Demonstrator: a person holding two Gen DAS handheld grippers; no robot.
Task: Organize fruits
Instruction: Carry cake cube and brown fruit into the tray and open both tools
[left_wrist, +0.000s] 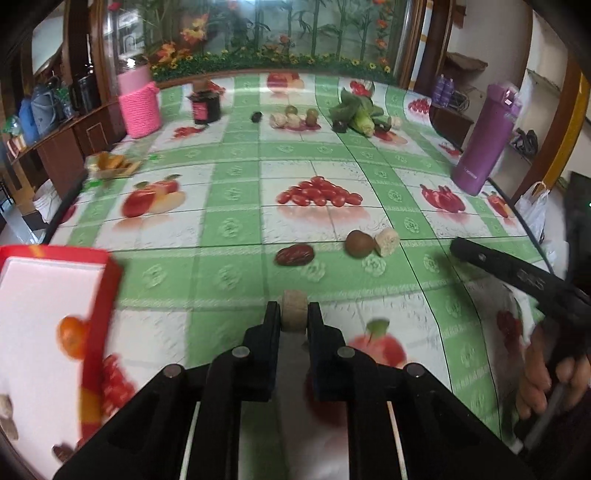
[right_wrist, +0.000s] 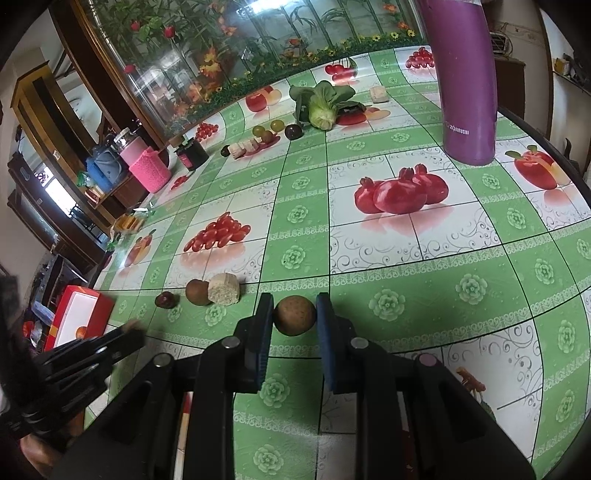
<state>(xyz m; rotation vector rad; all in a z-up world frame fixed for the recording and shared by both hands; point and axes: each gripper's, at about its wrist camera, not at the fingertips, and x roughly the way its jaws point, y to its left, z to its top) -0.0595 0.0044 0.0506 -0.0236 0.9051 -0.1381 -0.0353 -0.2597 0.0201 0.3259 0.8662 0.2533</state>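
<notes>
Left tool (left_wrist: 294, 314) clenched on a pale, rough-cut cylindrical chunk (left_wrist: 294, 309), carried low over the bench (left_wrist: 236, 258) beside the red box (left_wrist: 99, 295). Right tool (right_wrist: 294, 314) clamped on a round brown fruit (right_wrist: 294, 315), dull and finely speckled, just above the glossy green-and-white oilcloth. Partly done, by the look of it: one orange fruit (left_wrist: 72, 338) already lying on the box's white lining, other small items blurred at its lower edge. Still loose mid-bench: a wrinkled dark-red date (left_wrist: 294, 255), a second brown fruit (left_wrist: 359, 243) touching a crumbly beige chunk (left_wrist: 387, 240). Farther back, a cluster of green and pale pieces (left_wrist: 293, 117) and leafy greens (left_wrist: 356, 110), untouched. Tall smooth purple flask (left_wrist: 484, 136) standing at right; pink knitted holder (left_wrist: 142, 110) at left.
</notes>
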